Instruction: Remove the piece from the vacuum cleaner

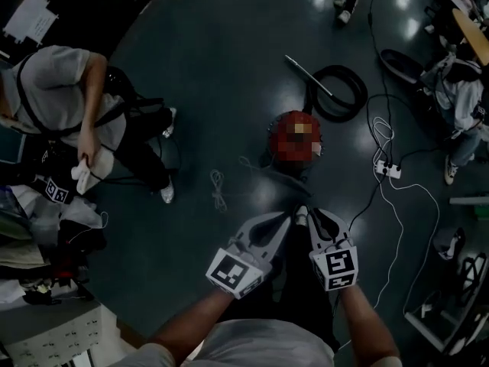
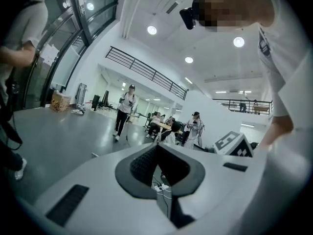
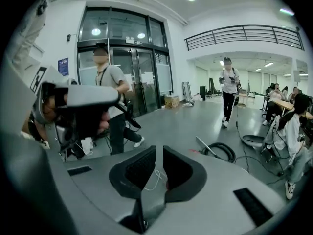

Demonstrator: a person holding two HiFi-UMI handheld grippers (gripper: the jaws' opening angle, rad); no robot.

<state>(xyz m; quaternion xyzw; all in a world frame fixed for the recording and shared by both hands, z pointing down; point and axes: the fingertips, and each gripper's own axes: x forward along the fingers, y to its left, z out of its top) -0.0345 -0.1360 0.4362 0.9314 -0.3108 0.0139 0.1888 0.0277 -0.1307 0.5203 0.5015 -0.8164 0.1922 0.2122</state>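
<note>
A round red vacuum cleaner [image 1: 280,131] is seen standing on the glossy dark grey floor [image 1: 221,75], near the middle of the head view and partly covered by a mosaic patch. A coiled black ribbed hose [image 1: 341,91] is laid just beyond it, with a thin metal wand [image 1: 306,69] lying across the coil. The near end of the hose appears to run to the cleaner's body, though the joint itself cannot be made out. The same hose [image 3: 223,151] and wand [image 3: 202,144] are shown on the floor in the right gripper view.

Both tools are held side by side above the floor, on the near side of the cleaner and apart from it. The left tool [image 1: 284,219] is seen in its own view with the tips [image 2: 157,148] brought together and nothing between them. The right tool [image 1: 315,219] is shown with a narrow slit [image 3: 157,153] left between the pads, and nothing is gripped; only floor and a loose thin white cord [image 3: 154,177] are seen through the gap.

That cord [image 1: 218,189] is seen lying left of the cleaner, and a white power strip [image 1: 387,170] with trailing cables is seen to its right. A person in a grey T-shirt [image 1: 67,90] is seen at the left edge.
</note>
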